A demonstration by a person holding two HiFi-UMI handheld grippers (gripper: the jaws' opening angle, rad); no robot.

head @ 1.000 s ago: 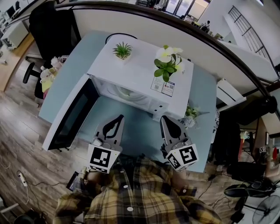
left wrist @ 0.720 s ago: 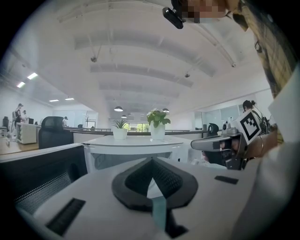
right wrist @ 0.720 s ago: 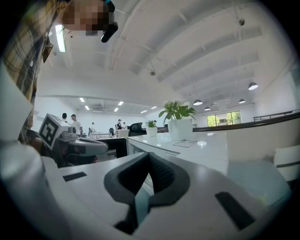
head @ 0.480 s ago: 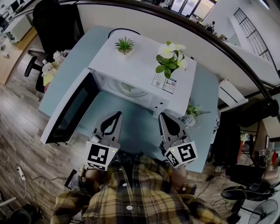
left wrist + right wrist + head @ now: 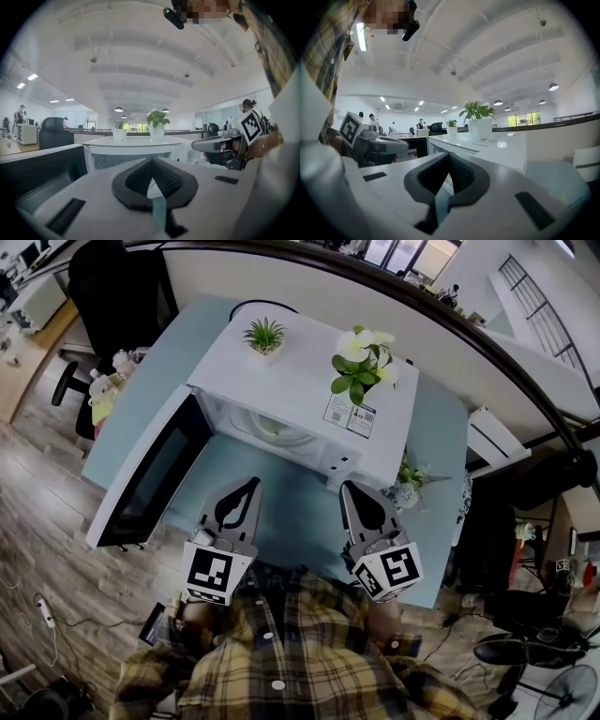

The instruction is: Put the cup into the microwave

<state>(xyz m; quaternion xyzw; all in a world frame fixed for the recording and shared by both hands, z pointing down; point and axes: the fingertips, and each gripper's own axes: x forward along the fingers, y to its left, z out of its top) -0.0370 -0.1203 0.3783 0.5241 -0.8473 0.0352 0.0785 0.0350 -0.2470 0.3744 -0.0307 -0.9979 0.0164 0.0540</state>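
Both claws hang side by side at 6 o'clock of the microwave (image 5: 300, 381), close to the person's body and touching nothing. The left claw (image 5: 254, 487) is pinched together at its tips with nothing in it. The right claw (image 5: 348, 487) is the same, closed and empty. Held about level and aimed at the open front, they look to be in a ready pose, not a reach.

The cup shows in no view. The cavity (image 5: 272, 427) holds a pale round shape, likely the turntable, and I cannot tell whether a cup sits there. Judging from that, the task is either finished or not begun.

The door (image 5: 150, 479) is swung wide toward 8 o'clock. Its far end seems to reach past the counter's edge, so it walls in the left claw's side. The bare counter (image 5: 295, 512) between the claws and the cavity leaves a straight, open way in. At 2 o'clock of the right claw a small plant (image 5: 410, 486) stands just beside the microwave's corner. A spiky plant (image 5: 263, 336) and a flowering plant (image 5: 361, 367) stand on top at 12 o'clock, clear of that path.
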